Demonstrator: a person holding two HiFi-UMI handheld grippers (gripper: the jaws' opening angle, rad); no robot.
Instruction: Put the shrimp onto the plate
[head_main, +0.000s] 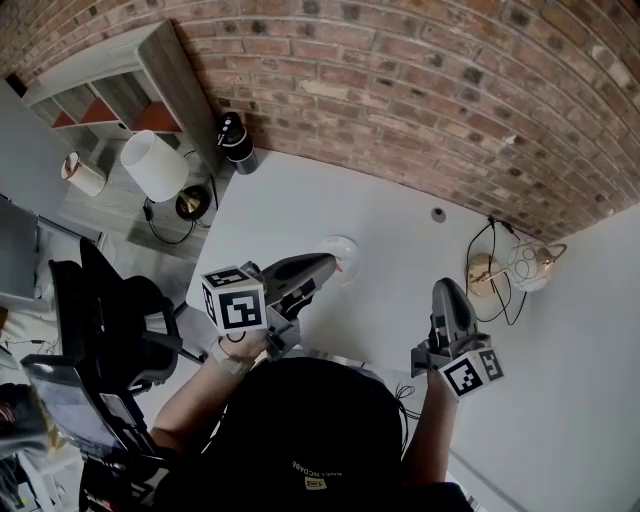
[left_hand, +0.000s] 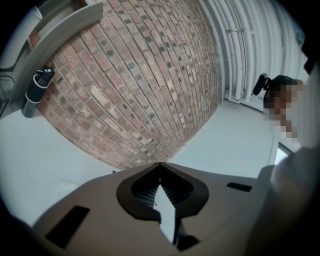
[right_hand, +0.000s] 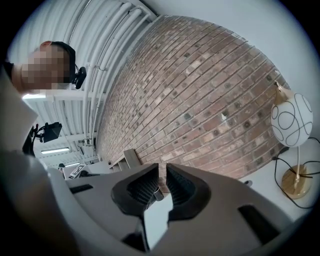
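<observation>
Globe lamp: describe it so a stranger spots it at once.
Find the white table under the brick wall. At its right end stands the globe lamp, brass-based. Its round, line-patterned shade sets it apart from the plain drum lamp far left.

Bright, even indoor light; soft shadows. White plate (head_main: 335, 245) nearly lost on white table (head_main: 400, 200). Heavy fisheye bend, dark corners in gripper views. Sharp.

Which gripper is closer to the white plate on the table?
Left. The left gripper is right at the plate edge; the right gripper is well off to its right.
</observation>
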